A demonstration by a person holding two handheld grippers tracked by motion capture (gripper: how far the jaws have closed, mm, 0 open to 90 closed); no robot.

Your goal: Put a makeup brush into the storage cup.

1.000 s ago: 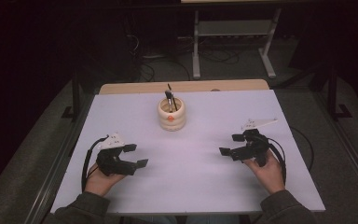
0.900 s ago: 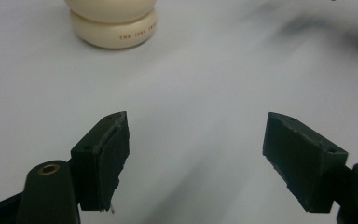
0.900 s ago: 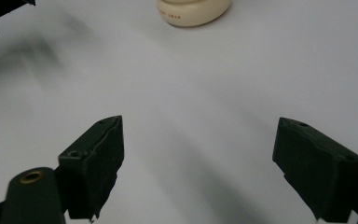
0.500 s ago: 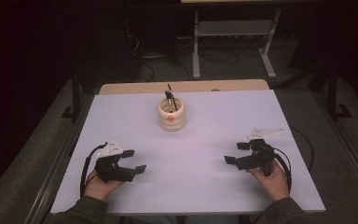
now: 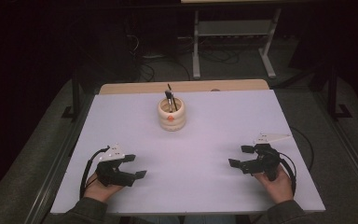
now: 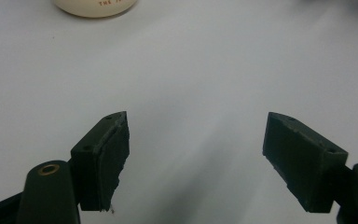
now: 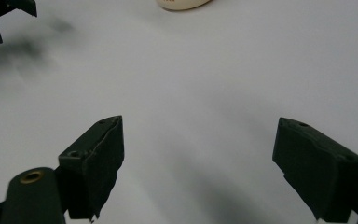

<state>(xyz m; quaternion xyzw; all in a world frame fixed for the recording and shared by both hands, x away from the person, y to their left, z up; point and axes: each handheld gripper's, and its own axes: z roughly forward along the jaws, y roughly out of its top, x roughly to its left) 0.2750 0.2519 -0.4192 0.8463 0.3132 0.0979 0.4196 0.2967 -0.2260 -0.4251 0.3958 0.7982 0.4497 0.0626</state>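
Cup [image 5: 171, 114], cream, ribbed, round, stands upright on the far middle of the table [image 5: 214, 121], well ahead of both sets of jaws and roughly midway between them across the width. An orange mark shows on its near wall; dark brushes [image 5: 169, 99] stick up out of it, leaning slightly, their exact count not clear. In the left gripper view the cup's base [image 6: 94, 7] sits at the top edge, ahead of the jaws and off toward the left one, with red lettering on it too cut off to read. In the right gripper view the cup's base [image 7: 182, 3] sits at the top, ahead and a little left of the gap's middle. Left gripper [image 5: 135, 166]: held in the left hand [image 5: 101, 189] low over the near left of the table, jaws wide apart, nothing between them, bare white surface in the gap; the tips point toward the table's middle. Right gripper [image 5: 242, 156]: held in the right hand [image 5: 277, 183] over the near right, jaws likewise spread wide with nothing in them, tips pointing inward toward the left gripper. The two grippers are well apart, open table between them. From the right gripper view the left gripper's [image 7: 4, 16] black tips show at the upper left corner, far beyond the left jaw. A cable [image 5: 85, 175] loops behind the left gripper; a grey plate [image 5: 270, 138] rides on top of the right one. Whether either gripper touches the table, cannot tell.
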